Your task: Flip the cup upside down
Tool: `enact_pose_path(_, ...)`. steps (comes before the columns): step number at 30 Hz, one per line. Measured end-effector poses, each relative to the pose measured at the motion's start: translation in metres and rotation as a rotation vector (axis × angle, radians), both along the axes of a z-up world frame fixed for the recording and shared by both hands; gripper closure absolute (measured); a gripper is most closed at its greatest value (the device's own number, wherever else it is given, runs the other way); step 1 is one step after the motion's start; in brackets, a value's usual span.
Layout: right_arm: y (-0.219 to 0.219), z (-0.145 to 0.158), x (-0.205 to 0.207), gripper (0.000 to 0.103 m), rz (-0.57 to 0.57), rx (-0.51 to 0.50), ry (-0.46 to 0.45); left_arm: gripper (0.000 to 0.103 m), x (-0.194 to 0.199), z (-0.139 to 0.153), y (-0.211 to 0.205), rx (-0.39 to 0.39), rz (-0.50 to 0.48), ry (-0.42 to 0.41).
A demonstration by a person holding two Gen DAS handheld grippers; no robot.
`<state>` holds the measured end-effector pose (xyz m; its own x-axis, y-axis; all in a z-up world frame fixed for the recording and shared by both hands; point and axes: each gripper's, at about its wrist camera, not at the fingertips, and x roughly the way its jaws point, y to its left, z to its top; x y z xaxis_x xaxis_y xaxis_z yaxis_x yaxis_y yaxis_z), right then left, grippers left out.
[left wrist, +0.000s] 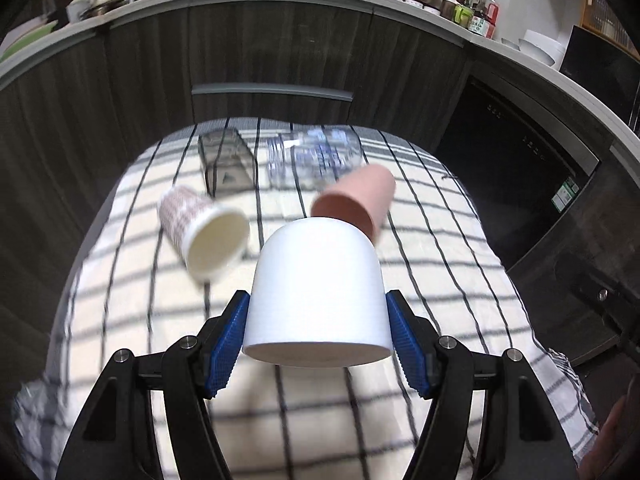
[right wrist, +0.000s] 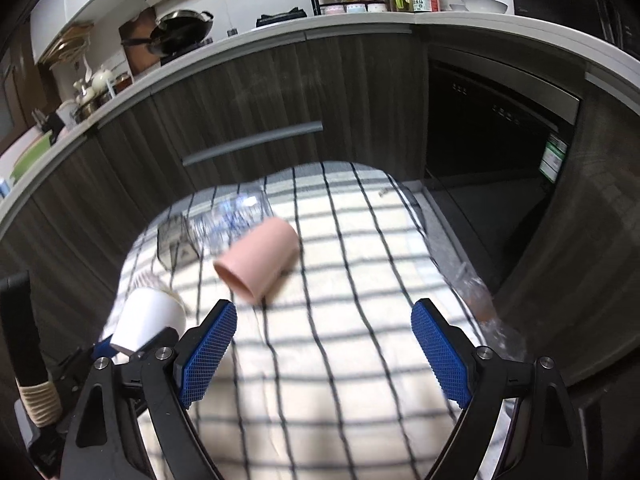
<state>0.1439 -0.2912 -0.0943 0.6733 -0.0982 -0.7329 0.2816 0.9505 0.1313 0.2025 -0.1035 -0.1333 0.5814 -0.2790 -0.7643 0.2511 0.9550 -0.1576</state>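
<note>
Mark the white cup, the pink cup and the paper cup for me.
white cup (left wrist: 316, 280), left wrist view, middle of its side wall.
pink cup (right wrist: 260, 258), right wrist view, its side.
paper cup (left wrist: 216, 240), left wrist view, its open mouth.

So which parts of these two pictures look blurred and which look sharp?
Left wrist view: the white cup and left gripper are sharp, while the paper cup, pink cup and checked cloth are smeared. Right wrist view: the right gripper is sharp, the pink cup and cloth blurred.
</note>
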Motion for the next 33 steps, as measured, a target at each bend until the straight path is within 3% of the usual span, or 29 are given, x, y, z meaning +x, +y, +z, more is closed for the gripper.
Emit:
enact_pose_path(8, -0.014, -0.030, -0.043, 0.014, 0.018, -0.009, 0.099, 0.036, -0.041, -0.032, -0.013, -0.058, 0.049, -0.011)
enact_pose_path(17, -0.022, -0.046, -0.058, 0.014, 0.017, 0.024, 0.138, 0.036, -0.058, -0.064, -0.035, -0.022, 0.009, 0.048)
enact_pose_path(19, -0.024, -0.046, -0.060, 0.014, 0.012, 0.028, 0.134, 0.033, -0.059, -0.065, -0.037, -0.016, -0.001, 0.059)
enact_pose_path(23, -0.026, -0.044, -0.061, 0.014, 0.006, 0.037, 0.130, 0.017, -0.064, -0.056, -0.035, -0.014, 0.003, 0.035)
enact_pose_path(33, -0.017, -0.022, -0.061, 0.014, 0.042, 0.043, 0.113, 0.017, -0.080, -0.024, -0.022, 0.019, 0.010, -0.008)
